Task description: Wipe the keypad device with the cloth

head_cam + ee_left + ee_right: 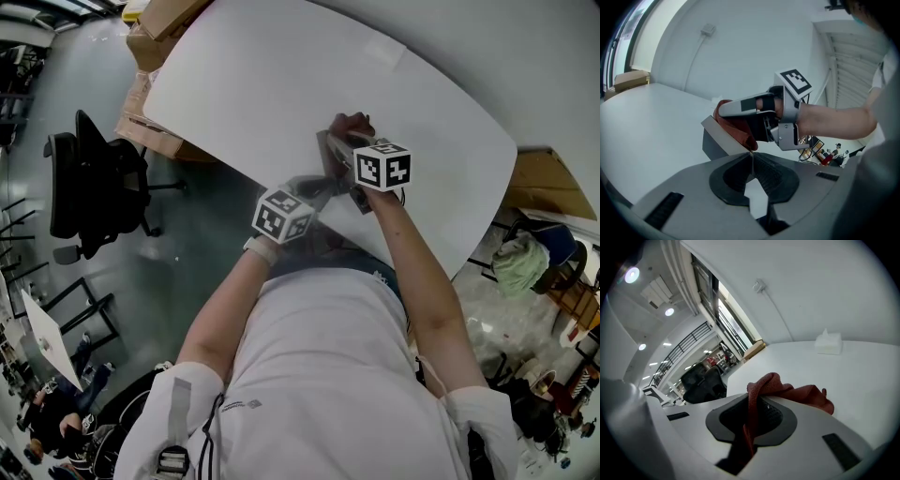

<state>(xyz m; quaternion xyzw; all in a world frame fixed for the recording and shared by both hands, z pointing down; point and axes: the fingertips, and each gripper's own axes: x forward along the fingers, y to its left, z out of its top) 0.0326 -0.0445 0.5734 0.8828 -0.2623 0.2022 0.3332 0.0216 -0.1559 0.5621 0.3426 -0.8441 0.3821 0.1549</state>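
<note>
Left claw was clenched, its jaws together on what looked like the thin near corner of the keypad device, apparently steadying it. The grey box sat on the white surface near the person's side, directly at that claw's 12 o'clock and touching its tips. Seen from the head view, the device's long axis seemed to run from about 11 o'clock to 5 o'clock, though the arms covered much of it. Further right, the right claw was grasping the red cloth, with a strip pinched between its jaws and the rest bunched ahead of them. In the left gripper view that claw came in from 3 o'clock with the cloth pressed on the device's sloped top face. The thing to be wiped therefore lay right under the cloth, between the two claws, with the right one nearer the face and doing the work. By my judgement the next stroke would need to travel along that long axis while the left grip resisted the push. A pinch on so thin an edge could let the box skid.
</note>
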